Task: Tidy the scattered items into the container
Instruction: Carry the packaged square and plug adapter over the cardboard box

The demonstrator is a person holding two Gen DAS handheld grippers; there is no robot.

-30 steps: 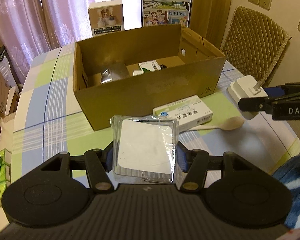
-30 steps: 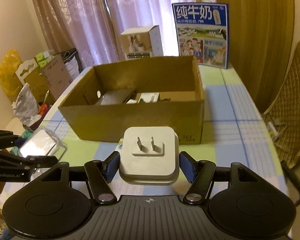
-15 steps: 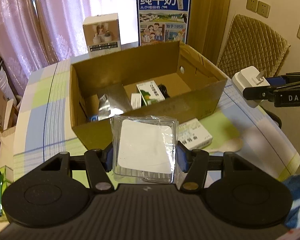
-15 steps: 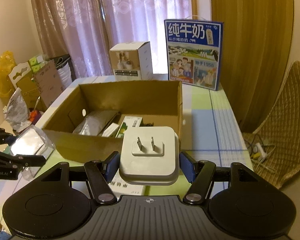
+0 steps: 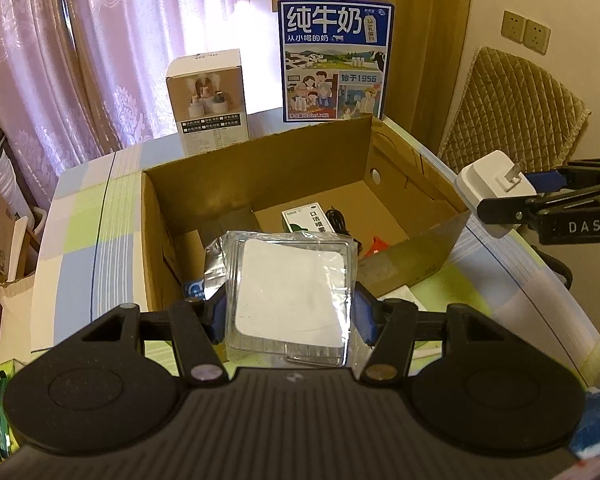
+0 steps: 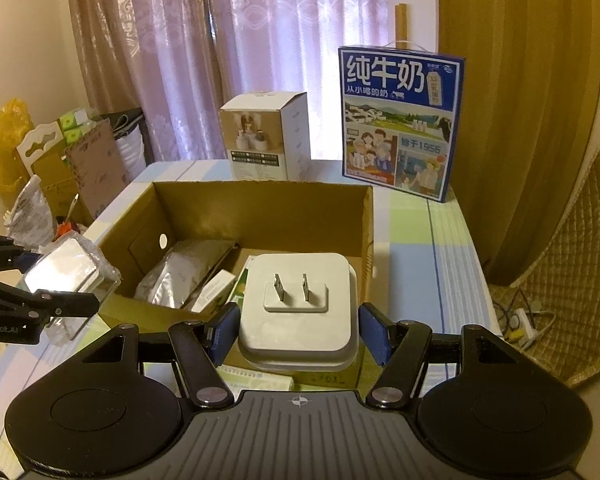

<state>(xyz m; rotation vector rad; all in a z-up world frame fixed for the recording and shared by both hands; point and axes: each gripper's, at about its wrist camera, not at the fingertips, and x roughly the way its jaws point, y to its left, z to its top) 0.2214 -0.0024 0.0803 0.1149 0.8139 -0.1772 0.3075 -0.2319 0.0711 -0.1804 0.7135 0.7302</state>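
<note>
The left hand-held gripper point(image 5: 290, 314) is clamped on a clear plastic packet point(image 5: 290, 292) with a white square inside, its blue pads point(image 5: 219, 314) pressing the packet's two sides. The packet hangs over the near wall of the open cardboard box point(image 5: 416, 258), which stands on the checked desk point(image 5: 80, 240). The right view shows the same packet point(image 6: 66, 270) at the box's left end, above its rim.

The right hand-held gripper point(image 6: 298, 334) grips a white plug adapter point(image 6: 298, 308), prongs facing up, between its blue pads point(image 6: 374, 334). The adapter is held over the near right part of the box point(image 6: 260, 208); in the left view it point(image 5: 494, 196) sits just outside the box's right end wall, above the desk.

Inside the box lie a silver foil pouch point(image 6: 180, 276), a green-and-white carton point(image 5: 306, 218), a black cable point(image 5: 340, 220) and something red point(image 5: 378, 245) by the near wall. A flat white medicine box point(image 6: 256, 380) lies on the desk against the box's near side, partly hidden under the adapter.

Behind the box stand a blue milk carton point(image 6: 400, 120) and a white product box point(image 6: 266, 136), both upright, near the curtains point(image 6: 240, 40). A quilted chair point(image 5: 508, 108) stands to the right of the desk.
</note>
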